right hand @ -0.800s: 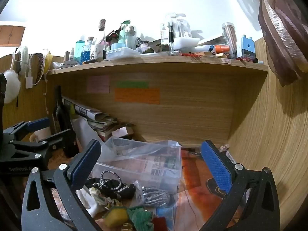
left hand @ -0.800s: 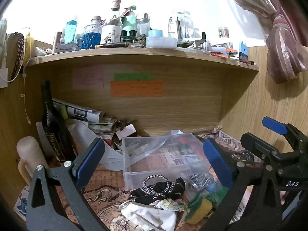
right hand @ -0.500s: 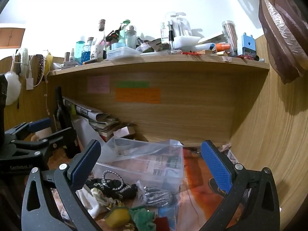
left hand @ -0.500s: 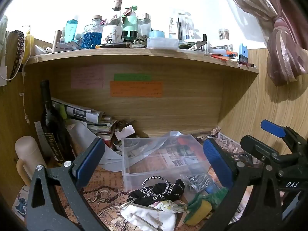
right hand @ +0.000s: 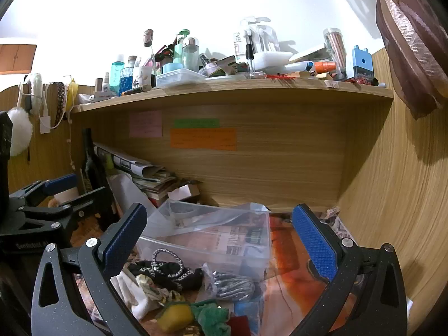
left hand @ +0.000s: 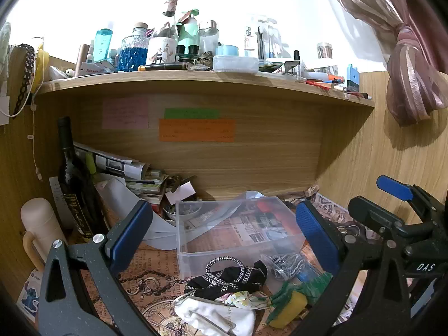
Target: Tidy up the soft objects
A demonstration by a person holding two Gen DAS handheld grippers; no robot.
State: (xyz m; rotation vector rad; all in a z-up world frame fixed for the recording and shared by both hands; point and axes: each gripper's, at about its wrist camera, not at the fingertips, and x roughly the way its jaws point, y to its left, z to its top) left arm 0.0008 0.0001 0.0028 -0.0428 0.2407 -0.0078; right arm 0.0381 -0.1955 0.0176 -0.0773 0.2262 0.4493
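Left tongs [left hand: 224, 229]: spread wide, nothing held, hovering above the heap. Right tongs [right hand: 224, 238]: likewise wide open and empty, just to the right of the left pair.

Below both, on the patterned desk [left hand: 145, 280]: a heap of soft things lying against the front wall of a clear plastic box [left hand: 238, 235]. Black fabric with a silver chain [left hand: 226, 277] on top, its long axis running left to right, the chain loop standing up toward the box. White cloth [left hand: 212, 316] under it at the near edge. Yellow-and-green sponge [left hand: 291, 305] to the right, lying aslant. Bagged grey scrunchie [right hand: 232, 285] touching the box front.

Step, by my reading: approach, nothing sorted yet; the box looks empty. Next move calls for lowering one pair over the black fabric, pinching across its short width, then lifting it into the box.
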